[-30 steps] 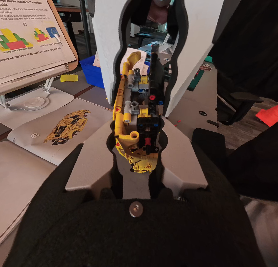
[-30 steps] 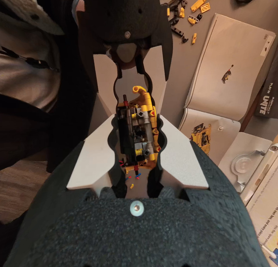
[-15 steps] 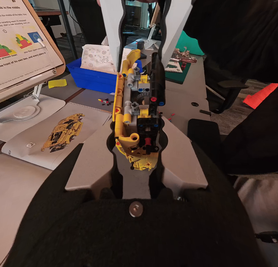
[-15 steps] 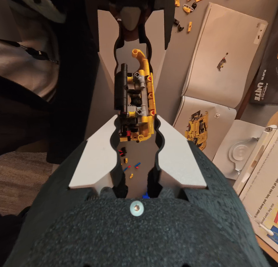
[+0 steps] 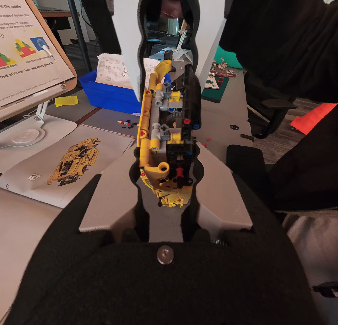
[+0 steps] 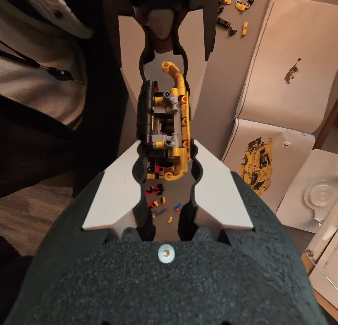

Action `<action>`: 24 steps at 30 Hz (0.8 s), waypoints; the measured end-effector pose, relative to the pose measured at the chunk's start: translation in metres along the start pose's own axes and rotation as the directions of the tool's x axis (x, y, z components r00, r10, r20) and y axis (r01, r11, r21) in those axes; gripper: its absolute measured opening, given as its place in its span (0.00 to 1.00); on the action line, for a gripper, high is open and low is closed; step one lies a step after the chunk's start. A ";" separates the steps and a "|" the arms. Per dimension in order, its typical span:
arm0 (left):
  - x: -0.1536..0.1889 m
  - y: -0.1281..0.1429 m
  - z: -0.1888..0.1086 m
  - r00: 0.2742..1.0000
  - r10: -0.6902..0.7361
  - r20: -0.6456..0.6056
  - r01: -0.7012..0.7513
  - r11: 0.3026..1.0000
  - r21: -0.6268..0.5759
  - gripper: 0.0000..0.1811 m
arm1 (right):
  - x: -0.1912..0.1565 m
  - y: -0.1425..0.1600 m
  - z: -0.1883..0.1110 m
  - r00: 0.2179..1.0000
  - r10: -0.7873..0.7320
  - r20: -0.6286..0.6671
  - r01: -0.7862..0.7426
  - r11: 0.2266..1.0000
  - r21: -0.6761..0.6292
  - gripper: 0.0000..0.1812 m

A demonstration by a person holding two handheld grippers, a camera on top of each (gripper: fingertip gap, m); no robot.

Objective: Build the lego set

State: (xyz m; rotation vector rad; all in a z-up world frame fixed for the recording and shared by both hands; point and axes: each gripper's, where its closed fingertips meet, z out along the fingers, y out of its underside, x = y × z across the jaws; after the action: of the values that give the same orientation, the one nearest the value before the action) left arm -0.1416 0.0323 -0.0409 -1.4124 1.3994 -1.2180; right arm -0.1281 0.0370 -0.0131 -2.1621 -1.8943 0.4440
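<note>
Between the two facing grippers hangs the yellow, black and grey lego model (image 5: 165, 133), lifted above the grey table (image 5: 222, 113). Left gripper (image 5: 165, 148): its fingers are clamped on the model's near end, which sits wedged between the black wavy pads. Right gripper (image 6: 165, 146): its fingers flank the model's opposite end, and the right-hand pad looks to touch the yellow beam, though whether they actually pinch it I cannot tell (the left-hand pad is lost against black parts).

Only the left wrist view shows what lies beyond the model: a blue bin (image 5: 109, 94) holding printed paper, a yellow slip (image 5: 66, 101) and a tilted instruction board (image 5: 31, 47) on a white stand. Only the right wrist view looks down under the model, onto scattered small pins (image 6: 159, 199) in red, blue, black and yellow, and, farther off past the model, loose yellow and black pieces (image 6: 236, 6). Both views catch the open instruction booklet (image 5: 73, 160) beside the model, with its yellow vehicle drawing.
</note>
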 end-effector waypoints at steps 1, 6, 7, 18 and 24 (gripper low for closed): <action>0.000 0.000 0.000 1.000 -0.005 0.000 0.005 1.000 0.000 0.30 | 0.000 0.000 0.000 1.000 -0.003 -0.002 0.003 1.000 0.001 0.26; -0.001 0.000 0.000 1.000 -0.006 0.001 0.006 1.000 0.001 0.30 | 0.001 0.000 0.000 1.000 -0.009 -0.001 0.009 1.000 0.027 0.25; 0.000 -0.001 0.001 1.000 -0.003 0.001 0.003 1.000 0.000 0.30 | 0.001 0.001 0.000 1.000 -0.014 -0.001 0.014 1.000 0.027 0.25; -0.001 0.001 -0.001 1.000 -0.004 -0.024 0.004 1.000 0.021 0.30 | 0.000 -0.002 0.000 1.000 -0.017 0.012 0.015 0.993 0.118 0.27; -0.009 0.005 -0.007 0.998 -0.041 -0.043 0.043 0.997 0.059 0.30 | 0.002 -0.003 -0.015 0.989 0.111 -0.093 -0.054 0.877 0.477 0.36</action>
State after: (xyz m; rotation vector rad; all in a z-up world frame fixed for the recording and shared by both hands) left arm -0.1490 0.0417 -0.0454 -1.3886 1.3559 -1.3121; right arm -0.1252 0.0399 0.0019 -1.8945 -1.4432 0.6976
